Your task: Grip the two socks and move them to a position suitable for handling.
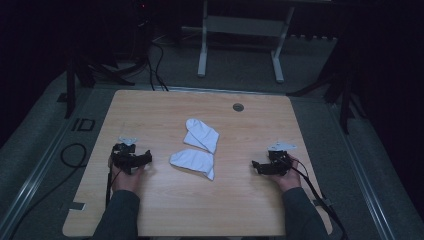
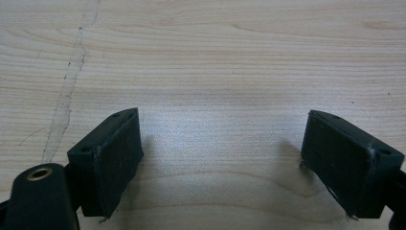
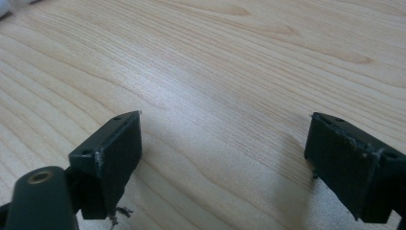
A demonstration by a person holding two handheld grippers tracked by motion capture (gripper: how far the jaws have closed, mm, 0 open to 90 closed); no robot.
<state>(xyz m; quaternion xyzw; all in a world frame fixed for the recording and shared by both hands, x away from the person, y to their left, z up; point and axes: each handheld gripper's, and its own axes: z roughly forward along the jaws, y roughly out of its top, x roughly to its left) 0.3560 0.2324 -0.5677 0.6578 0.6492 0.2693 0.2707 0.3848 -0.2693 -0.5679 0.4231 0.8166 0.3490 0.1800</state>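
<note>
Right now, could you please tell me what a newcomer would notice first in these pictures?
Two white socks lie side by side in the middle of the wooden table, bright against the dark room. A person's hands rest at either side of them, the left gripper and the right gripper both pointing inward toward the socks. In each gripper view the black fingers stand wide apart over bare wood.

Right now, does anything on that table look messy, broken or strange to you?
Little stands out. Two white socks lie loose and slightly crooked mid-table. In the left gripper view a pale scuffed streak runs down the wood. In the right gripper view, the right gripper's pads look frayed at the edges. Nothing is spilled.
</note>
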